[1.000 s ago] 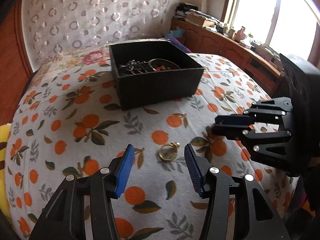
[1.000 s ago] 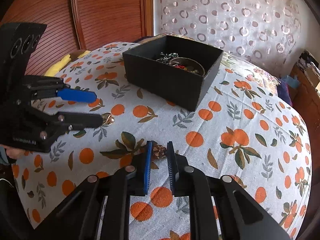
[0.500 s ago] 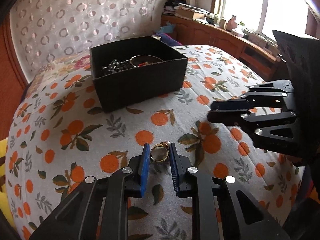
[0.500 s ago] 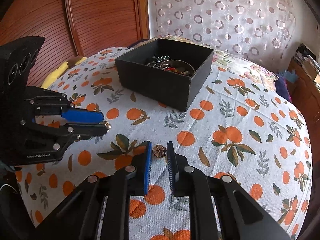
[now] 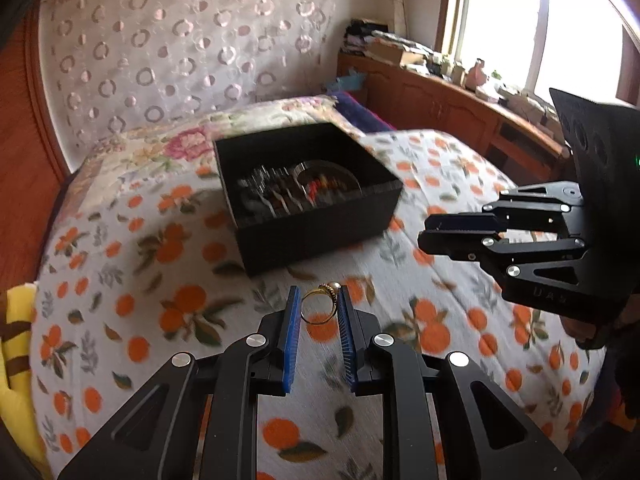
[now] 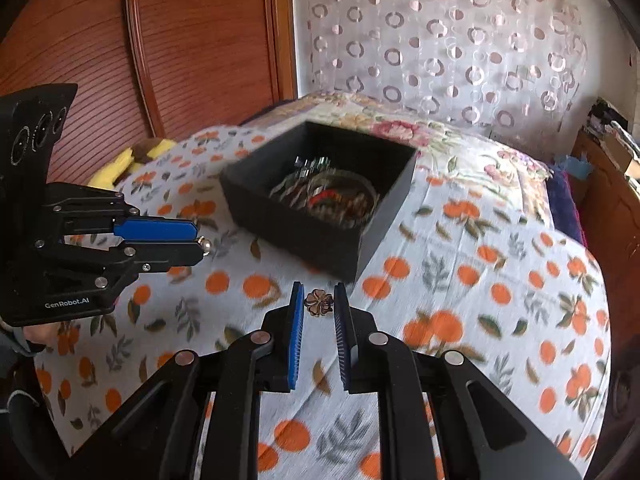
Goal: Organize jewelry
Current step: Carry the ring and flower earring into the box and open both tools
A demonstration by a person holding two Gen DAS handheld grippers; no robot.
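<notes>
Left gripper [image 5: 319, 309]: clenched on gold ring with pearl [image 5: 320, 307]. Right gripper [image 6: 319, 305]: grasping bronze clover-shaped charm [image 6: 319, 303]. Both above orange-print bedspread [image 6: 480, 300], near open black jewelry box [image 6: 320, 236].

A shiny gold metal ring [image 5: 319, 308] sits between ribbed blue pads [image 5: 291, 344] on matt black plastic fingers. The matt black box [image 5: 320, 232] looks like card and rests on soft printed cloth bedding [image 5: 160, 280]. Behind stands glossy ribbed reddish wood panelling [image 6: 192, 40].
</notes>
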